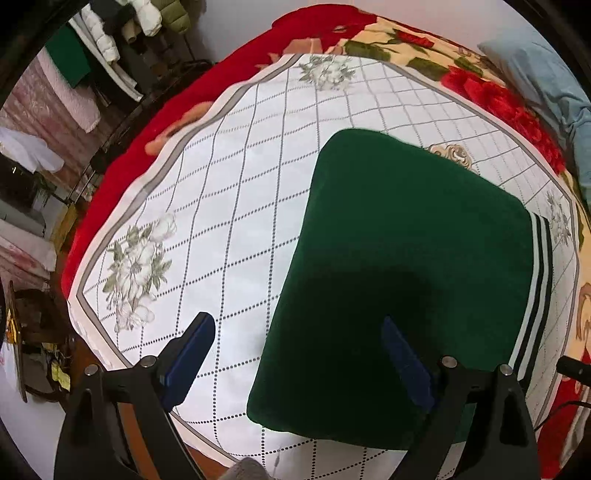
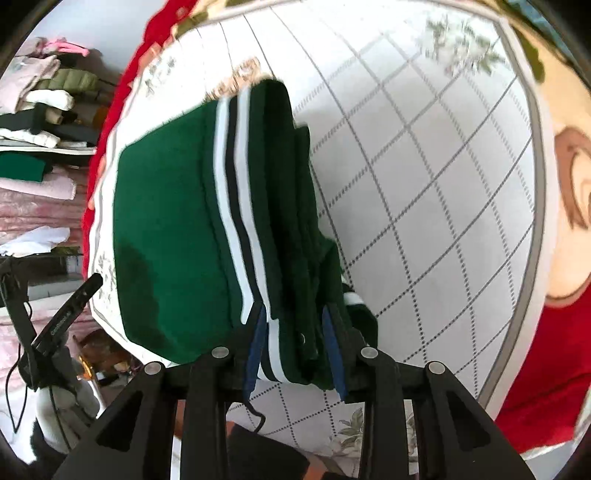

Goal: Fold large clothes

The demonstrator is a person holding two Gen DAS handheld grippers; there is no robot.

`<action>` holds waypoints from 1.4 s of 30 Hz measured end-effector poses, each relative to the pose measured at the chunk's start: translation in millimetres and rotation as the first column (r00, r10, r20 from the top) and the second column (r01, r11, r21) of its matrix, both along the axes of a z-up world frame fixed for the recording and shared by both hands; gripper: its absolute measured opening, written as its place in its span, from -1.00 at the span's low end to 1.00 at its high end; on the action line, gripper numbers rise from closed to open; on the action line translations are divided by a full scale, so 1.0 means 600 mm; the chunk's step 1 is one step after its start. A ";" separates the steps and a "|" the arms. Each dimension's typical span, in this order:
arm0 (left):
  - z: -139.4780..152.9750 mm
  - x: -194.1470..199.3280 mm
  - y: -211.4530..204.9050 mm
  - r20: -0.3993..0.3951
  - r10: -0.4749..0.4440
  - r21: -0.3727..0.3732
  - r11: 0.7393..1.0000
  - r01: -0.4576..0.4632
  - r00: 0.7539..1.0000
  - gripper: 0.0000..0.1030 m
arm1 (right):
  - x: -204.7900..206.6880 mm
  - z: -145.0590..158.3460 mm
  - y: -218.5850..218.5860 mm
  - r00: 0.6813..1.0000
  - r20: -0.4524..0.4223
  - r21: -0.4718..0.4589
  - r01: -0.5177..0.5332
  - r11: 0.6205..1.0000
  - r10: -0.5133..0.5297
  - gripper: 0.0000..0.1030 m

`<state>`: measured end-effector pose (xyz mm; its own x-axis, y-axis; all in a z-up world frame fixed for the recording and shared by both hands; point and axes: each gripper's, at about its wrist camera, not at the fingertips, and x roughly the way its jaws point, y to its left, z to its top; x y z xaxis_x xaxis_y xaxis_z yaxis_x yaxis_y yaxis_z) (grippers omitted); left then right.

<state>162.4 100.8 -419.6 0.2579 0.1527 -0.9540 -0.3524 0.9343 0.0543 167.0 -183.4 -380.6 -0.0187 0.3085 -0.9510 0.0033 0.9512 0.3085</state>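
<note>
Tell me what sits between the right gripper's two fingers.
The striped edge of the green garment, bunched in folds, sits between the right gripper fingers, which pinch it. This shows in the right wrist view.

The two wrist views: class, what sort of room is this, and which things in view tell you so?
Most likely a bedroom at home. A folded green garment lies on a checked floral sheet spread over a red flowered blanket, as on a bed; a blue pillow lies at the far corner, and coats hang beside it.
</note>
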 end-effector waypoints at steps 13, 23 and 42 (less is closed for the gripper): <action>-0.144 0.071 -0.038 -0.133 -0.123 0.040 0.991 0.130 0.983 0.84 | 0.007 -0.101 0.115 0.989 -0.060 -0.261 -0.144 0.955 0.133 -0.34; -0.165 0.082 -0.006 -0.137 -0.123 -0.065 0.991 0.115 0.983 1.00 | 0.036 -0.119 0.139 0.984 -0.118 -0.309 -0.164 0.937 0.134 -0.33; -0.149 0.084 0.056 -0.101 -0.142 -0.201 0.972 0.120 0.985 1.00 | 0.050 -0.049 0.081 0.997 -0.062 -0.190 0.034 0.981 -0.046 0.83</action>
